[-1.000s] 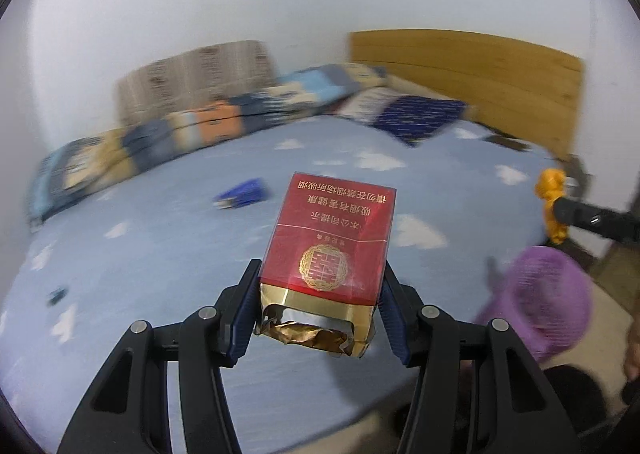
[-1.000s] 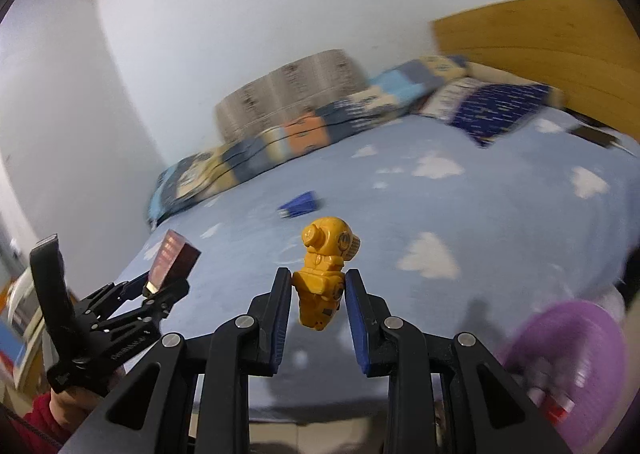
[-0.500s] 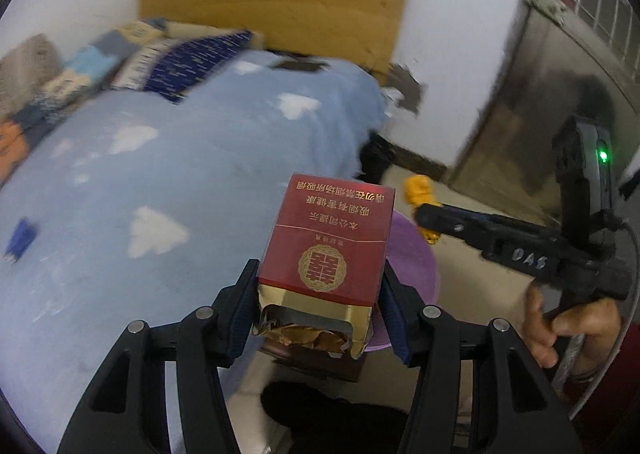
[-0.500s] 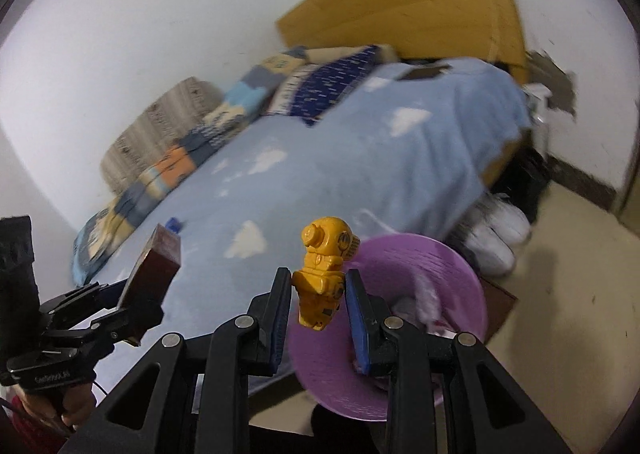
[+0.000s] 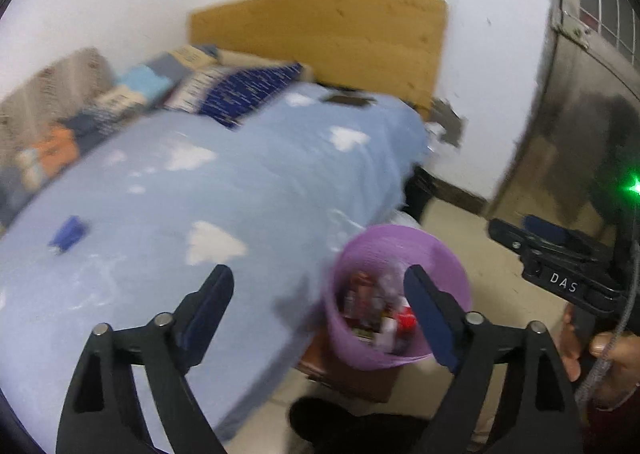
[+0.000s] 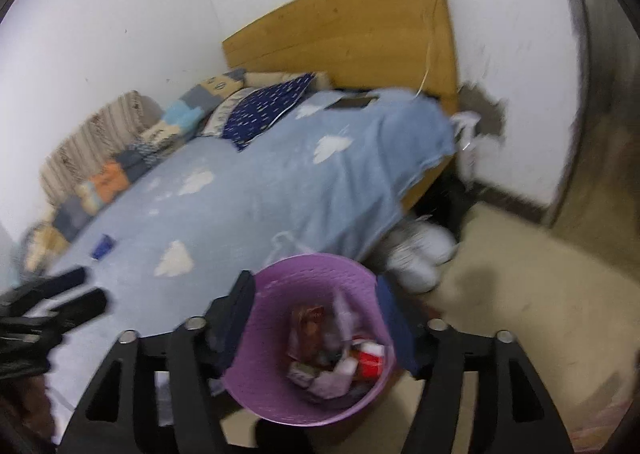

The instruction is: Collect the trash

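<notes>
progress: round purple woven plastic trash basket (image 6: pixel 316 338) already holds mixed litter; by the look of it this drop is finishing, more left on the bed
left to do: small dark blue wrapper-like item (image 5: pixel 68 233) lies on the light blue cloud-print bedsheet (image 5: pixel 248 190), left of frame; looks like the next pickup
basket place: lower centre in right wrist view, lower right of centre in left wrist view, on the floor touching the bed edge
basket contents: red, white, brown packets, blurred, piled at the bottom
left gripper (image 5: pixel 320 294): jaws opening, wide, nothing between them
right gripper (image 6: pixel 312 302): jaws opening, wide, nothing held, directly above basket
</notes>
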Available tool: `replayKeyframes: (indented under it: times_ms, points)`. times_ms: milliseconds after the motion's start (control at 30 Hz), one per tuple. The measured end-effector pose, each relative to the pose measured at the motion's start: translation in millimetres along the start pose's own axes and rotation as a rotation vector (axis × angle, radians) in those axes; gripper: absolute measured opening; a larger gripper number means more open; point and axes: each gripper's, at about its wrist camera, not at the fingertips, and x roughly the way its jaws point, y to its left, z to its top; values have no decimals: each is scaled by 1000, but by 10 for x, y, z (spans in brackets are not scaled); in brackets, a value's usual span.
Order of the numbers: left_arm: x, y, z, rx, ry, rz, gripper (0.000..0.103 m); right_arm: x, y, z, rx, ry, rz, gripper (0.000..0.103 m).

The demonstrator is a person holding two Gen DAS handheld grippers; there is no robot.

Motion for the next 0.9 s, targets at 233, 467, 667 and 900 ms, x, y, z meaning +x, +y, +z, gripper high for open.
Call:
replayKeyframes:
  times_ms: [233, 467, 667, 900]
  points:
    - [-631, 344, -468, -40, -89, 210, 102, -438, 431, -252, 1, -101, -270, 97]
    - [-926, 489, -690, -31, -98, 384, 103, -814, 872, -529, -81, -212, -383, 100]
    - [-951, 552, -724, -19, -88, 458, 103, -834, 986, -579, -79, -193, -370, 100]
    - [-858, 546, -749, -18, -66, 442, 103, -793, 1067, -623, -103, -189, -376, 100]
